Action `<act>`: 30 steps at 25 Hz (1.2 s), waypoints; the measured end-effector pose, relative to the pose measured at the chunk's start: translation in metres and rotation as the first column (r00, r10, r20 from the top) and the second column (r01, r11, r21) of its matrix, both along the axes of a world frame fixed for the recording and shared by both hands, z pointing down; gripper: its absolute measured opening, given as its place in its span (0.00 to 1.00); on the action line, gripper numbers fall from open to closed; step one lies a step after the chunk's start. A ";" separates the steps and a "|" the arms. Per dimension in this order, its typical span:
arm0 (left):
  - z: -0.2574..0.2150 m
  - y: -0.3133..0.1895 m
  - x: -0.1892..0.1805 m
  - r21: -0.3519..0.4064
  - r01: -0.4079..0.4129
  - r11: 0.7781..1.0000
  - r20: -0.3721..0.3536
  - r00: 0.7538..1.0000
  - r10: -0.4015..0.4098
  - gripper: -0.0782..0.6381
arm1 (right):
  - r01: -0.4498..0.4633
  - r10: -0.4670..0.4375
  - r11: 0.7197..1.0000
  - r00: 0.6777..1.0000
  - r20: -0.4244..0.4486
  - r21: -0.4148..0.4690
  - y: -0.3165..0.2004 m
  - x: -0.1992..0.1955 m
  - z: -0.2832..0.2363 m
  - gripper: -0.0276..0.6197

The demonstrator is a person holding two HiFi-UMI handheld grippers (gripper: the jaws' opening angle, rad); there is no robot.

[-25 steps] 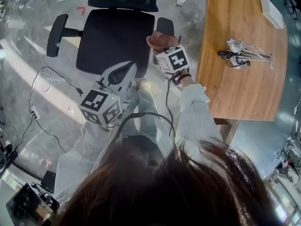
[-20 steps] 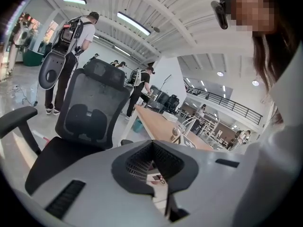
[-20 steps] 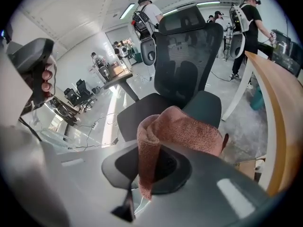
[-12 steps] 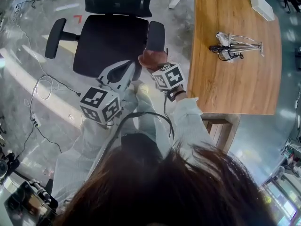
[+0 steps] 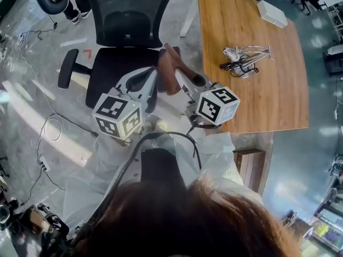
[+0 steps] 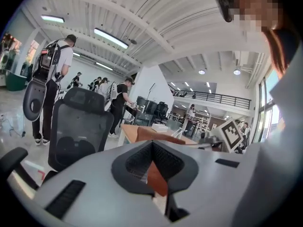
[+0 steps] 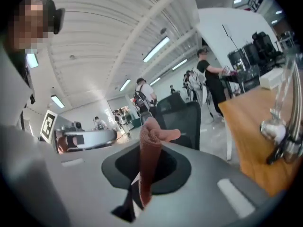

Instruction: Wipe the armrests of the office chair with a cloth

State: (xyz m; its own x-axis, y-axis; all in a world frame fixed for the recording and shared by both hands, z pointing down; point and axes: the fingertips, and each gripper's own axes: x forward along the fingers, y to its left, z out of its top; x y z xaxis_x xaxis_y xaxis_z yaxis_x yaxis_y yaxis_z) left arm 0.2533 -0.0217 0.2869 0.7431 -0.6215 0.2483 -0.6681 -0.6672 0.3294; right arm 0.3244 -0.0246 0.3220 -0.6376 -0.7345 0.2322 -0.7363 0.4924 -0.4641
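A black office chair stands ahead of me, its left armrest showing; the right armrest is hidden behind the grippers. My right gripper is shut on a brown cloth, which sticks up out of its jaws over the seat's right edge. In the right gripper view the folded cloth rises between the closed jaws of the right gripper. Just left of the cloth, my left gripper hangs shut over the seat and holds nothing. The left gripper view looks past the left gripper to the chair's mesh backrest.
A wooden table stands right of the chair, with a metal wire stand and cable and a white box on it. Cables trail over the floor at left. Several people stand farther back in the hall.
Both grippers have risen from beside the chair's right armrest toward me. The cloth now stands upright in the right gripper. The head view has tipped up, showing the backrest.
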 end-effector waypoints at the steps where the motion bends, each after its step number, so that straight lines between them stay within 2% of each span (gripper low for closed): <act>1: -0.011 0.000 0.002 0.023 -0.002 1.000 -0.003 1.000 0.002 0.11 | -0.015 0.016 0.998 1.000 -0.004 0.063 0.002 0.002 -0.026 0.08; 4: -0.037 0.002 0.006 0.061 -0.002 0.998 -0.018 1.000 0.003 0.11 | -0.054 0.063 0.976 0.997 -0.034 0.209 0.014 0.004 -0.084 0.08; 7: -0.049 0.005 0.011 0.072 -0.022 0.997 -0.023 0.999 0.023 0.11 | -0.089 0.131 0.950 0.984 -0.123 0.299 0.026 0.006 -0.105 0.08; 10: -0.048 0.009 0.011 0.072 -0.029 0.997 -0.021 0.999 0.030 0.11 | -0.102 0.157 0.951 0.972 -0.175 0.291 0.035 0.002 -0.092 0.08; 30: -0.032 0.010 0.012 0.035 -0.020 0.999 -0.009 1.000 0.020 0.11 | -0.072 0.137 0.953 0.969 -0.208 0.293 0.039 -0.005 -0.088 0.08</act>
State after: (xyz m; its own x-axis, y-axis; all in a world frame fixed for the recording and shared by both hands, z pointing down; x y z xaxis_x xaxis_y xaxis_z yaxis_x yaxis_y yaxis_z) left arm 0.2649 -0.0117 0.2544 0.7575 -0.6147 0.2199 -0.6517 -0.6916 0.3114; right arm 0.3197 0.0144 0.2338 -0.5091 -0.8502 0.1338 -0.8593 0.4931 -0.1360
